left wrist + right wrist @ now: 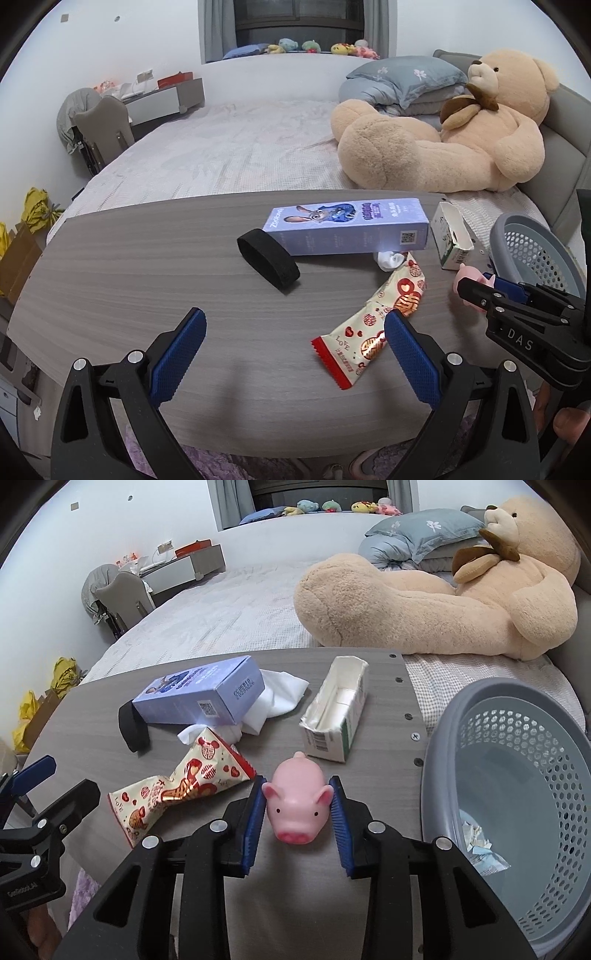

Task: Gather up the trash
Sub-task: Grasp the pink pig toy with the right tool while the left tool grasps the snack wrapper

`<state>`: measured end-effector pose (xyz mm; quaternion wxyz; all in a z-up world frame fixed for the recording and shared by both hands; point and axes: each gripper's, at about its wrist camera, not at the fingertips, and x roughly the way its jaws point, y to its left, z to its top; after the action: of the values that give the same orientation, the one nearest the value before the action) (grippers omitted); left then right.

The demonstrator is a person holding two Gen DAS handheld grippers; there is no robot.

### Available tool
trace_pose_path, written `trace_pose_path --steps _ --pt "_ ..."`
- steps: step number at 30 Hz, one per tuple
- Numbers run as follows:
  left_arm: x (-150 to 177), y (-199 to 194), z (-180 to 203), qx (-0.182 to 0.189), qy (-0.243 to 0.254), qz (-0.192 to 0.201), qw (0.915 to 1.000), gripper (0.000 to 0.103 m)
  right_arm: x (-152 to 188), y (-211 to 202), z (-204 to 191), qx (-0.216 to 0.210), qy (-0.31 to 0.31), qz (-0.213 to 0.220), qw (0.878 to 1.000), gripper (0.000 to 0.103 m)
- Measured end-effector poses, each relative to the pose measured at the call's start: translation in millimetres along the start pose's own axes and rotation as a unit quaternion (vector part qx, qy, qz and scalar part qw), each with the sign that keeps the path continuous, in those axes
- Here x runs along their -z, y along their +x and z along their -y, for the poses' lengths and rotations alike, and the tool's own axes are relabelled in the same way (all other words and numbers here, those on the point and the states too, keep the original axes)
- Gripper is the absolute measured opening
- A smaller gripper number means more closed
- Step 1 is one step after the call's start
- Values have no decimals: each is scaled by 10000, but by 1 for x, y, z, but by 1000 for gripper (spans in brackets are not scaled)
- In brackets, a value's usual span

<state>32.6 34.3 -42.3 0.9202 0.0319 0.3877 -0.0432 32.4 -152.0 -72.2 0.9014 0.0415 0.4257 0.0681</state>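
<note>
Here, the right claw [297, 794] clamps a pink rubber pig [295, 806], the left claw [295, 325] gapes wide beside a "LOVE"-printed snack wrapper [373, 325] on the grey wood-grain table [147, 288] before a bed [229, 147].

The left tool [295, 328] is being held open above the bench [110, 295], one pad overlapping a wrapper [376, 314]. A black band [267, 260] is lying against a purple box [347, 230]. At the right, a pink pig [468, 286] is being gripped by the right tool [476, 291], near a basket [532, 251].
</note>
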Motion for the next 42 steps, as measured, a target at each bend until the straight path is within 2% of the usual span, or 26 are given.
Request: trace_pose_path --steps 13,22,34,40,42 --pt "-1 18 30 421 456 -192 9979 95 21 -33 14 -41 154 90 9998 33" --pt "0 39 47 461 718 -334 9958 95 23 -41 20 138 180 187 9996 33" --pt "-4 55 55 572 784 -371 9946 94 23 -41 24 141 221 194 9995 33" --pt "-5 61 59 619 824 -462 9936 78 23 -41 25 140 249 197 9994 33" --pt "-5 62 59 658 831 -533 9929 64 23 -41 25 141 246 202 9994 33"
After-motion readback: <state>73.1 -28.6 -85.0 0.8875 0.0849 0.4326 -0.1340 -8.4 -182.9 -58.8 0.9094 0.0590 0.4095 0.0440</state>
